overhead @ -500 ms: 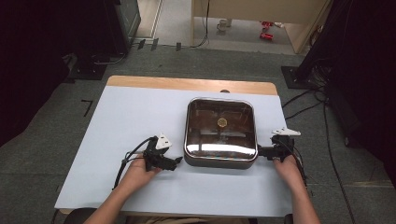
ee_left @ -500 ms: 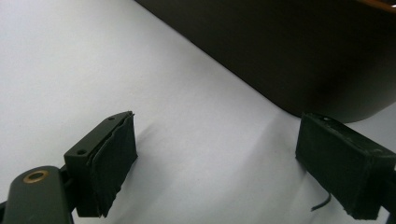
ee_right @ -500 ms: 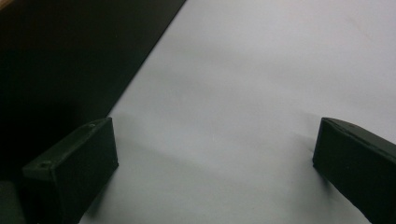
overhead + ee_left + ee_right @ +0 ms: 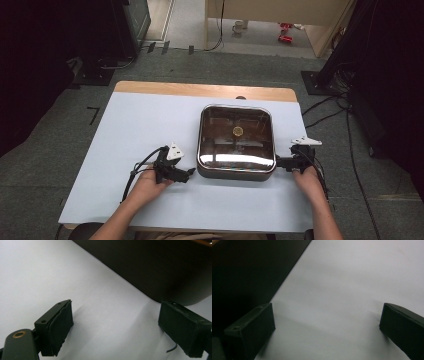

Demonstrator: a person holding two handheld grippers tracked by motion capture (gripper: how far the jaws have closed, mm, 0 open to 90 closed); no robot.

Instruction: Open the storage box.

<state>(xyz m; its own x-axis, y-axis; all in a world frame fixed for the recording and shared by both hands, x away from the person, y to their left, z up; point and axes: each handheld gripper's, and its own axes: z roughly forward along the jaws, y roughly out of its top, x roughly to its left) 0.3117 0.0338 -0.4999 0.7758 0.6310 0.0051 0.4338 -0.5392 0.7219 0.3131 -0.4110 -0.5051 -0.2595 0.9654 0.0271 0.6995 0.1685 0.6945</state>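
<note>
Both tools stand with jaws spread and empty, flanking a square lidded electric pan (image 4: 236, 142) on the white worktop (image 4: 125, 130). Left tool (image 4: 189, 173) sits just beside the pan's near-left corner; right tool (image 4: 278, 162) is closer, at its right wall, so the pan lies between them. Any side handles are hard to make out; the dark wall (image 4: 155, 267) is cut off.

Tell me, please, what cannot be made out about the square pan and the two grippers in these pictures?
- Pan contents, high view: glare on its glass lid hides them.
- Pan handles, high view: too small to tell.
- Pan in the left gripper view: only a dark wall, cut off by the top edge.
- Right gripper contact with the pan, high view: too small to tell.
</note>
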